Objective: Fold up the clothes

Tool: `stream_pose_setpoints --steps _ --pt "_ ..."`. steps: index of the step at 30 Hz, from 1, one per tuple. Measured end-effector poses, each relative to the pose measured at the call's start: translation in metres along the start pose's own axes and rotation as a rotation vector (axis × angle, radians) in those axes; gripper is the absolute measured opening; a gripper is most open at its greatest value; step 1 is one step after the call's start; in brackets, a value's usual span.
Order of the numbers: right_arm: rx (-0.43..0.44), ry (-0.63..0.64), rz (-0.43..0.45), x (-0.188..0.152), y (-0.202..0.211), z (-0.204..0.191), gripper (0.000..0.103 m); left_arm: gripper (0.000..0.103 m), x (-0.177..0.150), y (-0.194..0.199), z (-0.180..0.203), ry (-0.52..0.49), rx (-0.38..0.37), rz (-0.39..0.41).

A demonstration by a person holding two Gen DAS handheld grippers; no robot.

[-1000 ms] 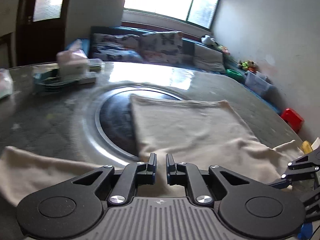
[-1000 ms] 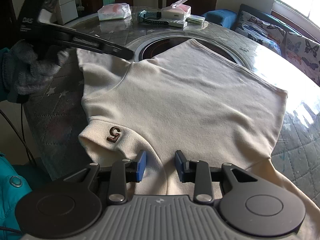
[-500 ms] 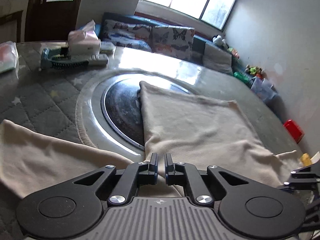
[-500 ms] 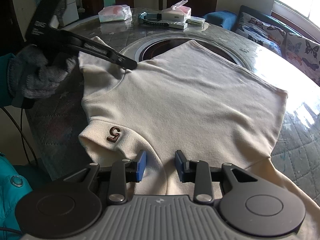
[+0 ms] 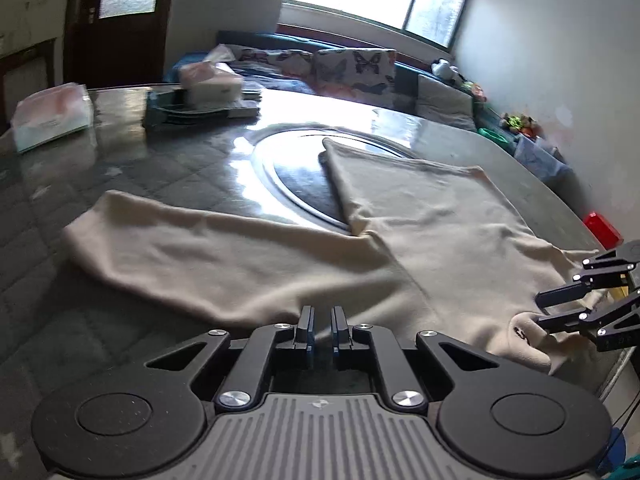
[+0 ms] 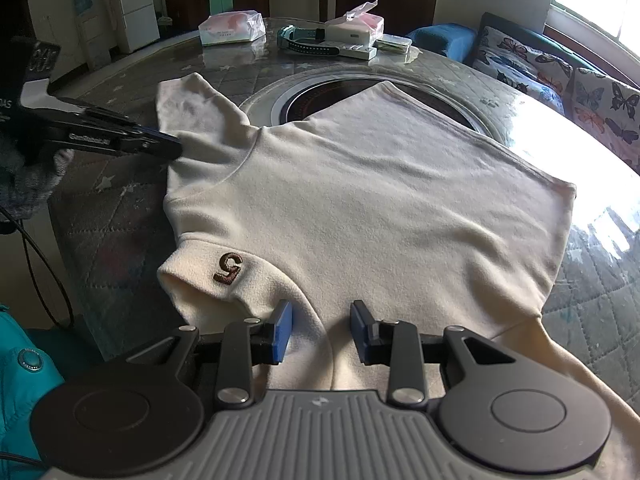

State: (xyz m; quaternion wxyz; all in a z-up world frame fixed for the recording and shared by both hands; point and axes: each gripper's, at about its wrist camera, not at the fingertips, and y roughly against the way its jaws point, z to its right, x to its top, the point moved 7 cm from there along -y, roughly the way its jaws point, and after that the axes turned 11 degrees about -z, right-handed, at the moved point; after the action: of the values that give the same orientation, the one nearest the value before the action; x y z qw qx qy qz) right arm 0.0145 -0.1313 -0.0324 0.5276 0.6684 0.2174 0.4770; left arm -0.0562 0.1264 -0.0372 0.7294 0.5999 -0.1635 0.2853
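Observation:
A cream high-neck top lies flat on the round table, its collar with a brown "5" toward me. Its left sleeve is spread out to the left; it also shows in the right wrist view. My left gripper is shut on the sleeve near the shoulder seam; it shows from the side in the right wrist view. My right gripper is open, its fingers straddling the shoulder fabric next to the collar; it also shows in the left wrist view.
A dark round hotplate with a steel ring is set in the table middle, partly under the top. Tissue packs, a teal tool and boxes sit at the far edge. A sofa stands behind. The table edge is close on my side.
My left gripper has pulled the left sleeve outward, so it now lies spread flat to the left. The right gripper has stayed put, still open.

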Motion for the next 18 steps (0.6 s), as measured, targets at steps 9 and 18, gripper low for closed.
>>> stream_pose_setpoints --steps 9,18 --pt "-0.027 0.021 0.016 0.010 0.009 -0.001 0.035 0.040 0.008 0.026 -0.063 0.231 0.166 0.051" --pt "-0.012 0.058 0.034 0.027 0.008 -0.015 0.035 0.041 0.024 0.024 -0.114 0.422 0.297 0.108"
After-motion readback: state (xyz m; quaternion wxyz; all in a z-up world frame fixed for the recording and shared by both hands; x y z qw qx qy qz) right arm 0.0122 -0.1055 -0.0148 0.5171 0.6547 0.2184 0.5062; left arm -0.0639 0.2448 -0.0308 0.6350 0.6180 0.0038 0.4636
